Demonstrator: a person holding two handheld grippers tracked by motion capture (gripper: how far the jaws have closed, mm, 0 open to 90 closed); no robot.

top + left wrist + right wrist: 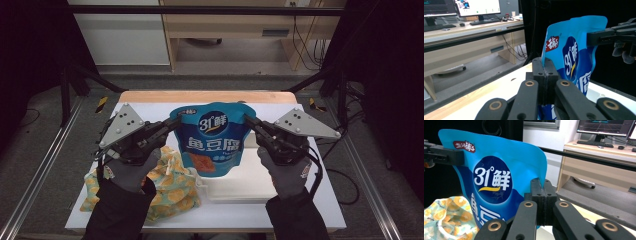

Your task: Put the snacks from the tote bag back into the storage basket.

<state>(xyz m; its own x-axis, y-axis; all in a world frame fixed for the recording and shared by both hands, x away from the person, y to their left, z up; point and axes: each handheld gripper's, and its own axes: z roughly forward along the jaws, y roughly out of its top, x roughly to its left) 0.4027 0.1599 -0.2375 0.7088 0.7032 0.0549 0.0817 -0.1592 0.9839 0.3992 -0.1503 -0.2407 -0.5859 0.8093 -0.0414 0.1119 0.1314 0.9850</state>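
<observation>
Glossy blue plastic snack pouch (214, 137) — printed "31°鲜" in a dark roundel, "鱼豆腐" below, small red tag at top — held upright above the white tabletop (280, 200). Left gripper (176, 122) clamped on one upper edge, right gripper (248, 121) on the other. Beside it: orange-patterned cloth bag (175, 185).

Both grippers are pinching the top corners of a glossy blue snack pouch with white lettering (214, 137): the left gripper (176, 121) on one side, the right gripper (248, 121) on the other, so it hangs upright over the white table (280, 207). A yellow-and-teal patterned fabric bag (172, 187) lies crumpled just beside it, by the left gloved hand (131, 172).
</observation>
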